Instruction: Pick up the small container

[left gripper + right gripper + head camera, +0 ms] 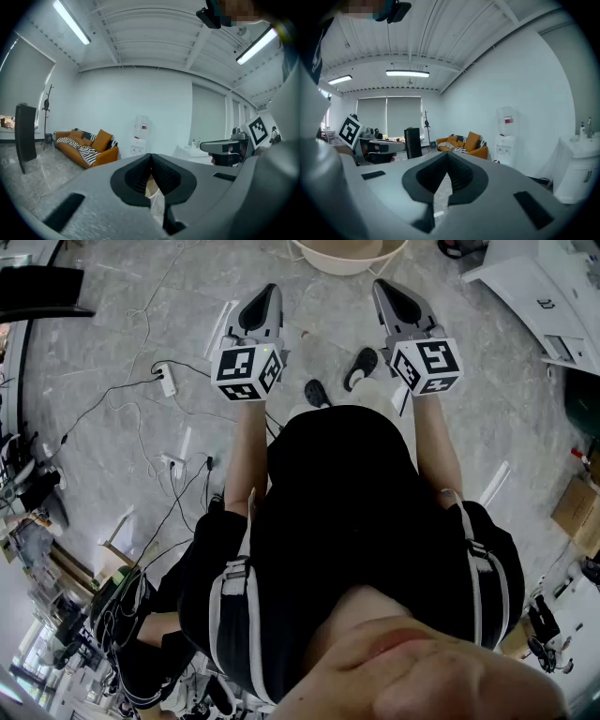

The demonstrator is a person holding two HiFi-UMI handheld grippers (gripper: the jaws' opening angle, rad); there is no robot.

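Ahead, beyond left gripper [269, 292], beige container [337, 266].

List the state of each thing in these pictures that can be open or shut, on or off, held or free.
left gripper: shut, nothing between its jaws.
right gripper: shut, nothing between its jaws.
ceiling light: on.
window blinds: lowered.
round beige tub: on the floor ahead of both grippers, not held.
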